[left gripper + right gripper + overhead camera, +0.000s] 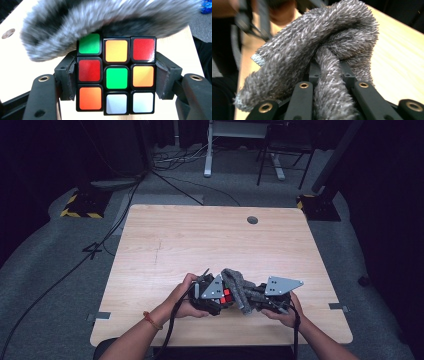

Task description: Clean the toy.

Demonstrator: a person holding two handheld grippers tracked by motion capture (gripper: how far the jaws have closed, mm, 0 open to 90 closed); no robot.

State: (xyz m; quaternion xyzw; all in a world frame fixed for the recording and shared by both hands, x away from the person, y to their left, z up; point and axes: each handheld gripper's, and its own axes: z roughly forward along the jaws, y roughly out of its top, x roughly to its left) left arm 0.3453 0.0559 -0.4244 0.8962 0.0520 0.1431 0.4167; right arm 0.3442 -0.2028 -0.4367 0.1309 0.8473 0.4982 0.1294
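Observation:
A colour-puzzle cube [116,76] with green, orange, red and white stickers sits squeezed between the padded jaws of my left gripper [116,80], which is shut on it. From above the cube [226,296] shows as red patches near the table's front edge, under the left gripper [220,297]. A fuzzy grey cloth [317,52] is bunched and pinched in my right gripper [329,82], which is shut on it. The cloth [237,287] drapes over the top of the cube [100,20] between the two grippers. The right gripper [257,297] points left toward the cube.
The wooden table [200,240] stretches away bare behind the hands, with a round cable hole [252,220] at the far right. Cables and desk legs lie on the grey floor beyond the table.

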